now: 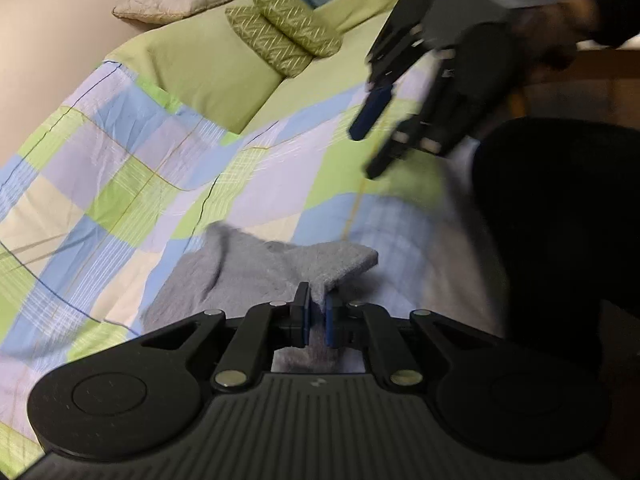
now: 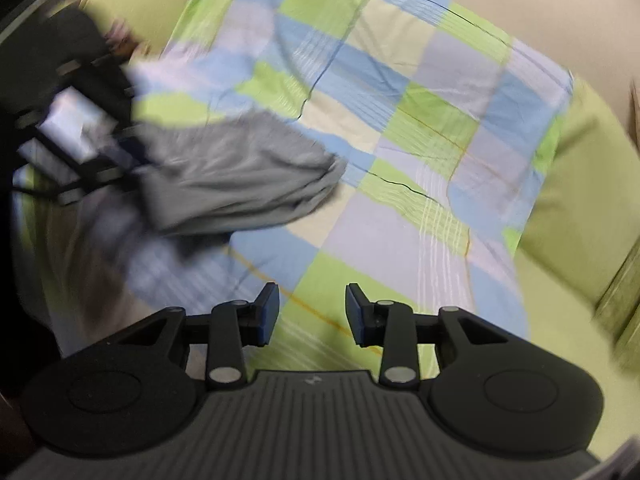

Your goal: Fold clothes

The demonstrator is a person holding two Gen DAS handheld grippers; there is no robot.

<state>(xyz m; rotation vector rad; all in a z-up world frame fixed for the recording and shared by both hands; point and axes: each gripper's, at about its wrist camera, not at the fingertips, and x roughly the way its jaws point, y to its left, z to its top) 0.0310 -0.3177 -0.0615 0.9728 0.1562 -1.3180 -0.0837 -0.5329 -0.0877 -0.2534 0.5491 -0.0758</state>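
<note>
Two claws showing: the left gripper is pinching a fold of the grey garment, pads pressing tight on the cloth. The right gripper is hanging with its jaws wide apart, gripping nothing, over the checked quilt. The garment is lying bunched on the quilt toward the near edge of the bed. Farther out, the right gripper is blurring above the quilt, and green pillows are sitting at the bed's head.

Black ribbed left gripper, blue-padded jaws, silver pivots.
</note>
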